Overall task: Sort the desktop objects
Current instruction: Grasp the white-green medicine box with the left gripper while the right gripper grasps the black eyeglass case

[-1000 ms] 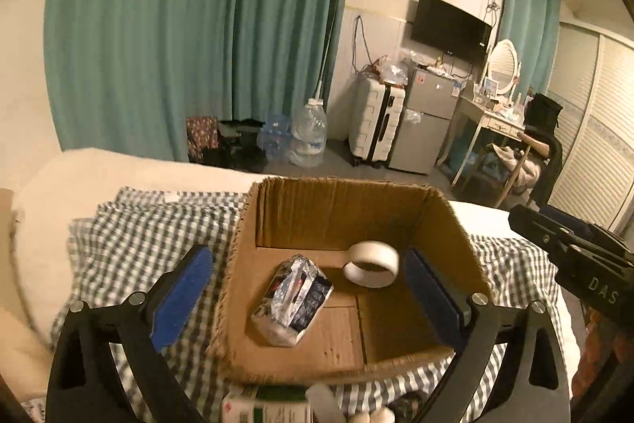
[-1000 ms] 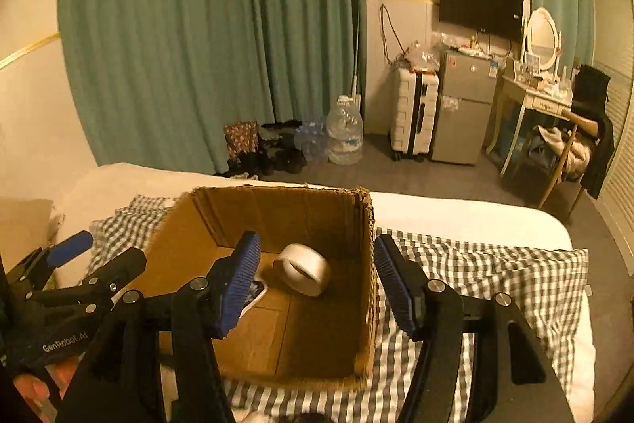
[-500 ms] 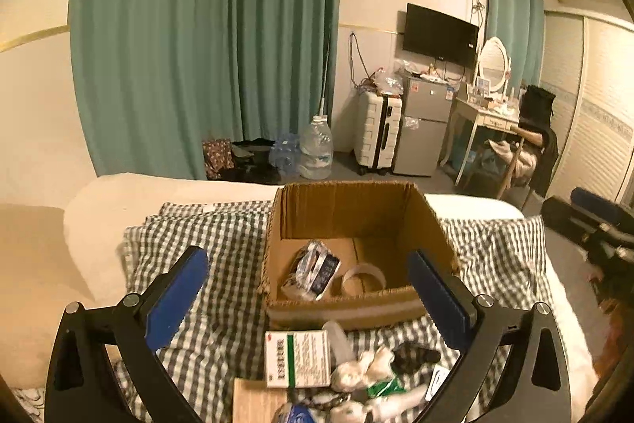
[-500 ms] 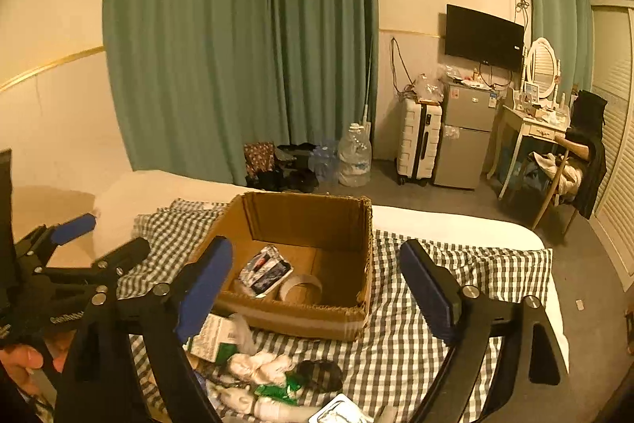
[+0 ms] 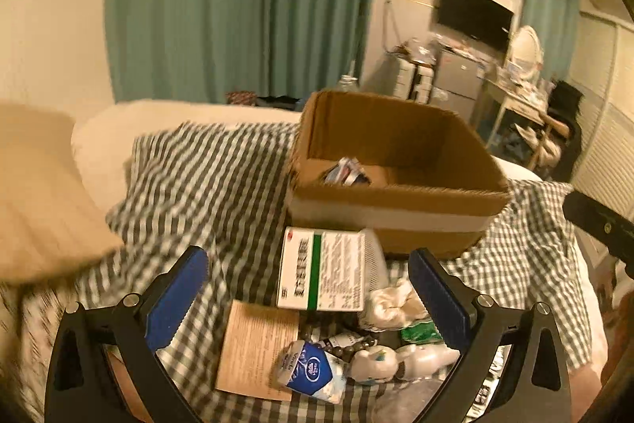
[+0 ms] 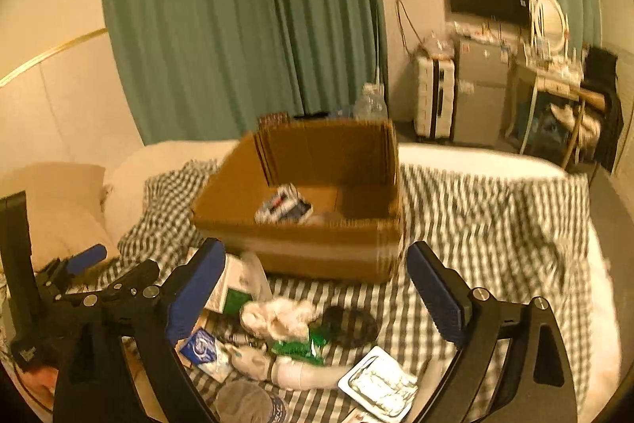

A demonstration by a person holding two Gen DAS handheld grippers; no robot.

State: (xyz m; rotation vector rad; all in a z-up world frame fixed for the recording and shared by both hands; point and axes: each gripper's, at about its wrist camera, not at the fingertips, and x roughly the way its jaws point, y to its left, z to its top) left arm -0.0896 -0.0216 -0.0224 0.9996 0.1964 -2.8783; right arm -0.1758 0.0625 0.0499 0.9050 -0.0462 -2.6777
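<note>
A cardboard box (image 5: 396, 201) (image 6: 313, 244) stands on the checked cloth and holds a shiny packet (image 5: 346, 171) (image 6: 283, 209). In front of it lies a pile: a white and green medicine box (image 5: 323, 270), a brown card (image 5: 255, 347), a blue and white tissue pack (image 5: 311, 373) (image 6: 202, 345), a white crumpled wrapper (image 6: 277, 316), a green wrapper (image 6: 299, 347), a blister pack (image 6: 378, 387). My left gripper (image 5: 305, 298) is open and empty above the pile. My right gripper (image 6: 317, 294) is open and empty above the pile's right side.
The checked cloth (image 6: 495, 224) covers a bed with a beige pillow (image 5: 35, 193) at the left. My left gripper also shows at the left of the right wrist view (image 6: 99, 280). Green curtains, a suitcase and a desk stand behind.
Both grippers have pulled back from over the box and tilted down, so the pile in front of the box now sits between their fingers. Both stayed open.
</note>
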